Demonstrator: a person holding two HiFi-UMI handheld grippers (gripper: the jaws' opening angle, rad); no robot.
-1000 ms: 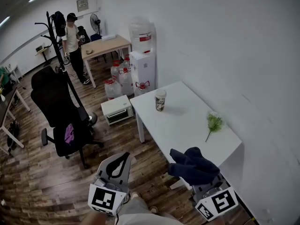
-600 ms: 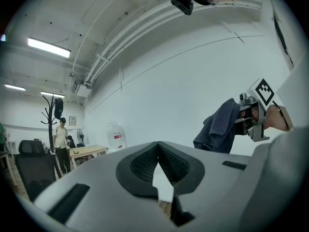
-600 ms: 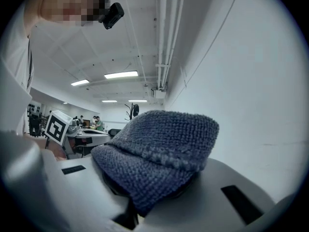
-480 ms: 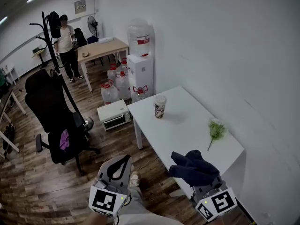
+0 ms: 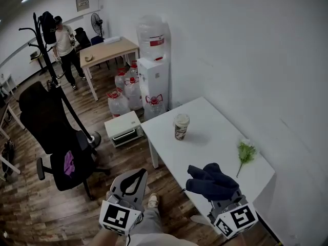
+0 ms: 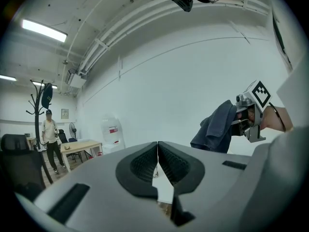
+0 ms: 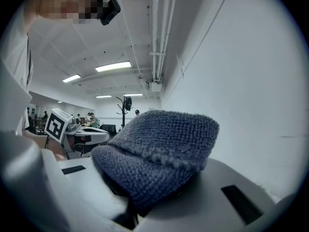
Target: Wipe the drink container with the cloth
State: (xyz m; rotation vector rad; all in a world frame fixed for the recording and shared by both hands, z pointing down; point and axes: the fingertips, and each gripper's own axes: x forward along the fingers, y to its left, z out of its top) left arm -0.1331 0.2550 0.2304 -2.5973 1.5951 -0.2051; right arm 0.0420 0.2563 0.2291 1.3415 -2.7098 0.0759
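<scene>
A paper drink cup (image 5: 181, 126) with a lid stands upright near the left edge of the white table (image 5: 215, 150). My right gripper (image 5: 221, 196) hangs over the table's near end, shut on a dark blue cloth (image 5: 210, 182) that bunches over its jaws; the cloth (image 7: 159, 153) fills the right gripper view, and the cloth (image 6: 216, 129) shows at the right of the left gripper view. My left gripper (image 5: 131, 182) is held off the table's near left over the floor, shut with nothing between its jaws (image 6: 158, 163). Both grippers are well short of the cup.
A small green sprig (image 5: 246, 151) lies on the table's right side by the wall. A water dispenser (image 5: 154, 70), several bottles (image 5: 122, 94) and a white appliance (image 5: 123, 128) stand left of the table. An office chair (image 5: 56, 137) and coat stand (image 5: 51, 50) are farther left; a person (image 5: 63, 42) stands by a wooden desk (image 5: 110, 50).
The view has shifted: the table and cup now sit lower and further right in the head view. Both grippers keep their hold and place. The far person has moved left.
</scene>
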